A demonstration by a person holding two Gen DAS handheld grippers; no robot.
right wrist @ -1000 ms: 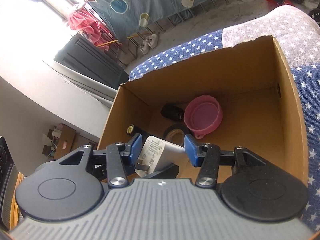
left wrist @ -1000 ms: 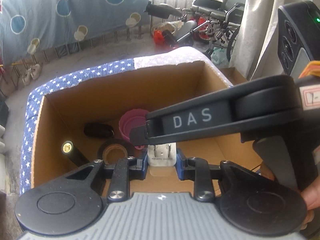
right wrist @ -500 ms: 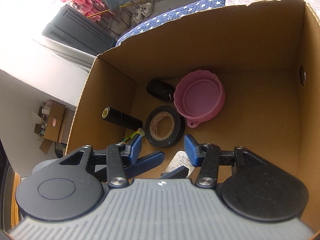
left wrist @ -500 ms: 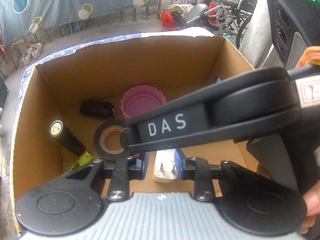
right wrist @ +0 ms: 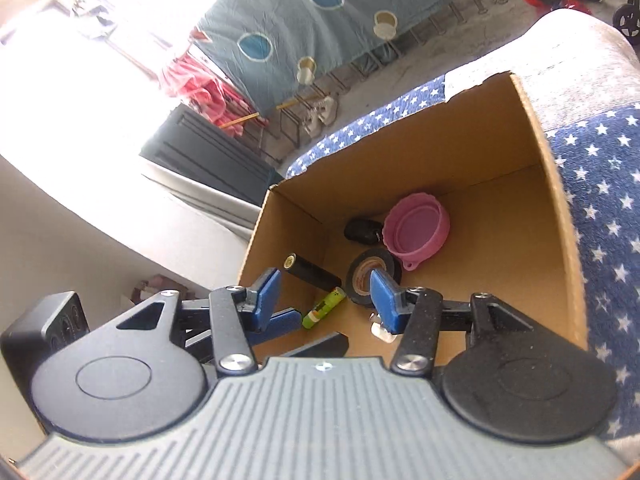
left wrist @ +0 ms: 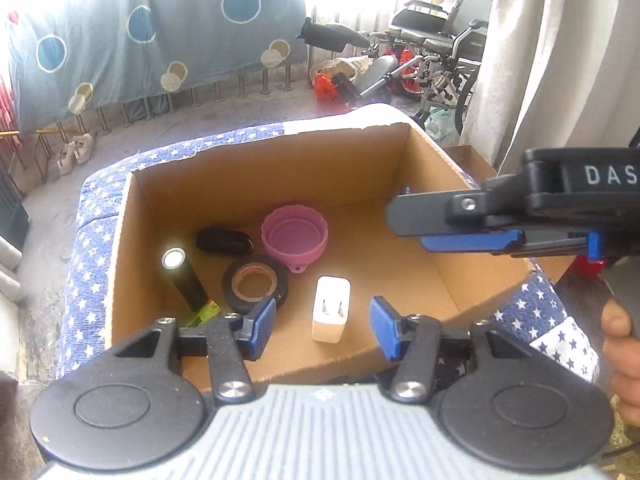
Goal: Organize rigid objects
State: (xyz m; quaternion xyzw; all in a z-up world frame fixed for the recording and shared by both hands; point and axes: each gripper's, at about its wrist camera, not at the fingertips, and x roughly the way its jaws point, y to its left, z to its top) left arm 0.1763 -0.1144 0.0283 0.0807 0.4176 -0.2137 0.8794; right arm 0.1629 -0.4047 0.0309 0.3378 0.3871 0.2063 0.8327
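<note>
Both jaws opening, empty: left gripper (left wrist: 323,330) above charger (left wrist: 330,309), right gripper (left wrist: 452,232) lettered "DAS".

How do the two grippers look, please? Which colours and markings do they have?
The left gripper has a ribbed grey body, two round black discs, black linkages with silver screws and blue finger pads. The right gripper, seen side-on, is black with a blue pad and white letters "DAS".

White charger (right wrist: 379,330) mostly hidden behind right claw's finger (right wrist: 385,295).
</note>
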